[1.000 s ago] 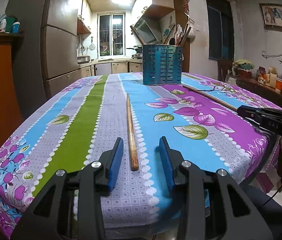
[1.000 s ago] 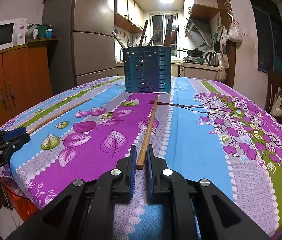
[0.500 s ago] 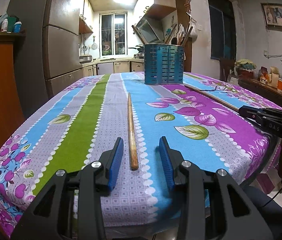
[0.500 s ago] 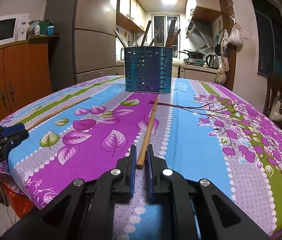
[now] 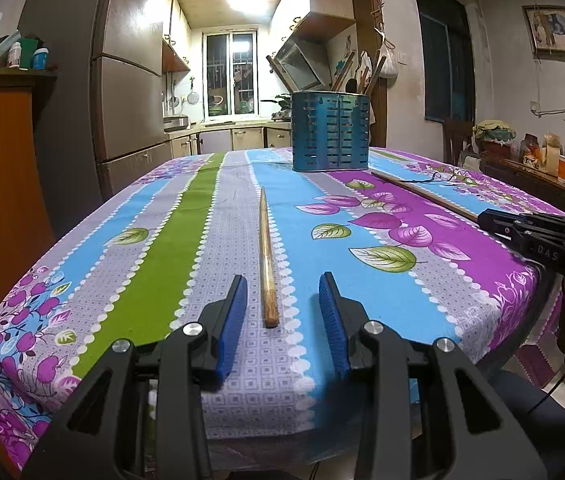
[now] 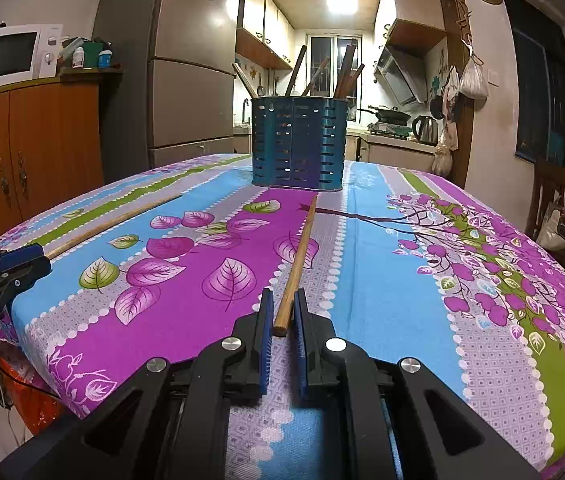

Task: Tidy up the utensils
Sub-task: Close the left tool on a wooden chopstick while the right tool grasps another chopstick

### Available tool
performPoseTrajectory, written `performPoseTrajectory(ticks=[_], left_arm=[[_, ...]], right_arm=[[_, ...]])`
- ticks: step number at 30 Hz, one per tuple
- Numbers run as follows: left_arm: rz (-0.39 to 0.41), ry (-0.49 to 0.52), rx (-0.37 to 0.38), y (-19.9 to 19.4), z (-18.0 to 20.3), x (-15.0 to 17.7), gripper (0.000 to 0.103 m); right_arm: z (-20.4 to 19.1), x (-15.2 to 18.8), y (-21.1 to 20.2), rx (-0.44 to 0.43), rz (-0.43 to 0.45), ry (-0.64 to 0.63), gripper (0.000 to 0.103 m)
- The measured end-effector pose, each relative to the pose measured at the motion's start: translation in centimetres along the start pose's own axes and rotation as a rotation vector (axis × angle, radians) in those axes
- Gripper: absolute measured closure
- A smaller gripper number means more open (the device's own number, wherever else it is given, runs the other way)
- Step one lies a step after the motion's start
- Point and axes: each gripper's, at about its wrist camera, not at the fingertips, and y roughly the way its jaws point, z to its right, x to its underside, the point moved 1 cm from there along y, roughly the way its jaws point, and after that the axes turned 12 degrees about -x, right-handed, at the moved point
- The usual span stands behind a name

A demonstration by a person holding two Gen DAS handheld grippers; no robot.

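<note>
1. Step in hand, judged: each of the two tongs is lining up on the near end of its own chopstick, for lifting and carrying to the blue holder (image 6: 297, 144).
2. Right tongs (image 6: 282, 316): jaws nearly closed, the blue pads flanking the butt of the right chopstick (image 6: 296, 264); a sliver of gap shows each side, so a firm grip cannot be confirmed. Advice: finish closing squarely across the stick, then lift the near end first so the tip clears the cloth.
3. Left tongs (image 5: 282, 300): jaws partly open, holding nothing; the left chopstick (image 5: 265, 248) lies between the pads, touching neither. Advice: centre it and close just behind the butt end.
4. Chopsticks: long, slim, round, tan wood, tapering toward the far tip; likely to roll or pivot if pinched off-centre.
5. Location: both flat on the bench (image 5: 154, 240), on a striped floral cloth, pointing toward the holder at the far end. The holder is slotted, upright, already stocked with utensils.
</note>
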Motion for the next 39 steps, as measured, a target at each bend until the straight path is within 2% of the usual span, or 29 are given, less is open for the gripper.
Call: performPoseTrajectory(ticks=[4,6,8,10,17,25,33,37,39], left_arm=[[0.004,-0.009,-0.001,-0.2,-0.1,0.0,0.067],[0.006,-0.011,0.001,-0.3,0.0,0.0,0.071],[0.005,-0.005,0.003,-0.5,0.2,-0.1,0.09],[-0.001,-0.006,0.009,-0.6,0.3,-0.2,0.096],[0.022,-0.021,0.033,-1.7,0.4,-1.6,0.096],[0.113,-0.017,0.067,-3.6,0.9,-5.8,0.096],[0.207,0.014,0.058,-4.1,1.5,-9.9,0.096],[0.184,0.018,0.056,-3.9,1.6,-9.3,0.096],[0.148,0.022,0.054,-3.6,1.9,-7.6,0.096]], right_arm=[[-0.1,0.0,0.0,0.001,0.003,-0.004,0.091],[0.0,0.0,0.0,0.0,0.004,-0.002,0.091],[-0.2,0.0,0.0,0.007,0.008,-0.002,0.092],[-0.3,0.1,-0.2,0.008,0.016,0.004,0.095],[-0.6,-0.9,-1.8,-0.009,0.047,0.001,0.095],[-1.3,-3.7,-5.2,-0.017,0.103,-0.03,0.095],[-0.7,-4.8,-5.7,-0.03,0.05,-0.031,0.095],[0.3,-3.7,-5.1,-0.019,0.037,-0.008,0.095],[0.7,-2.2,-4.5,-0.034,0.02,0.009,0.095]])
